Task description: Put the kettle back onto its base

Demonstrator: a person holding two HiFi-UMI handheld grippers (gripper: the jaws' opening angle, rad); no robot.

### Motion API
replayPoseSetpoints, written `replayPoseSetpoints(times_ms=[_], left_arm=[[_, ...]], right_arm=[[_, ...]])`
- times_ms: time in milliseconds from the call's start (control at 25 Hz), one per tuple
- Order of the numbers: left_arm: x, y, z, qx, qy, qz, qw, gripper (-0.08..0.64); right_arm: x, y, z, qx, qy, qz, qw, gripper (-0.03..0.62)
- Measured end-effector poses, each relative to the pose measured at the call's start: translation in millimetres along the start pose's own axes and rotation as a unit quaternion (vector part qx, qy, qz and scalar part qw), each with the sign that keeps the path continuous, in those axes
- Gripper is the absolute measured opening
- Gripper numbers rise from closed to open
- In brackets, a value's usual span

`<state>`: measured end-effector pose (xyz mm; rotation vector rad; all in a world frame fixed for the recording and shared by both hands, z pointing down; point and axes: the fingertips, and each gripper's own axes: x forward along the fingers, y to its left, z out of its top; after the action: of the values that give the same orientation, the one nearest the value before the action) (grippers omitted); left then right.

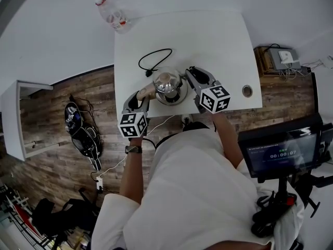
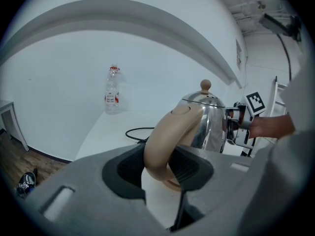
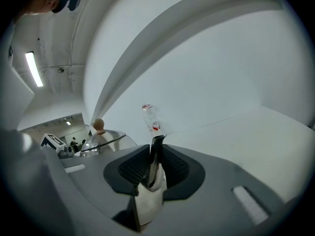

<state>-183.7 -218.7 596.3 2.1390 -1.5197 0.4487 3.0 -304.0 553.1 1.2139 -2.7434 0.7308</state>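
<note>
From the head view, the shiny steel kettle with a beige curved handle (image 1: 166, 83) stands near the front edge of the white table (image 1: 218, 40), right over what I take to be its round base (image 1: 180, 99), of which only a rim shows beneath the body. My left gripper (image 1: 141, 96) reaches in from the handle side and my right gripper (image 1: 190, 74) from the other. A black looped power cord (image 1: 154, 61) lies just behind the kettle, and a clear plastic bottle with a red cap (image 1: 113, 14) stands well apart at the far corner. I cannot tell from here whether the kettle is fully seated. In the left gripper view, my jaws pinch the beige handle low on its curve, and this view alone shows the lid's wooden knob upright and the body level. It also catches my right gripper across the kettle. In the right gripper view, my jaws are clamped on the narrow steel spout, which neither of the other views makes plain. The base is hidden in both gripper views. I judge the job nearly done: what is left is to confirm that the kettle sits flat on the base, then let go with both grippers.
</note>
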Motion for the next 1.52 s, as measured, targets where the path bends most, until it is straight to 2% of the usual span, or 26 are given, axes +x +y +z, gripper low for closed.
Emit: replayPoseSetpoints(times_ms=[600, 1280, 1520], left_arm=[[0, 1, -4, -0.011, 0.002, -0.002, 0.9999, 0.15], [11, -4, -6, 0.002, 0.012, -0.025, 0.9996, 0.156], [11, 1, -11, 0.011, 0.018, -0.026, 0.9994, 0.16]], right_arm=[[-4, 5, -2, -0.004, 0.005, 0.011, 1.0, 0.078], [-7, -1, -6, 0.001, 0.014, 0.0, 1.0, 0.083], [-5, -2, -19, 0.003, 0.024, -0.02, 1.0, 0.095]])
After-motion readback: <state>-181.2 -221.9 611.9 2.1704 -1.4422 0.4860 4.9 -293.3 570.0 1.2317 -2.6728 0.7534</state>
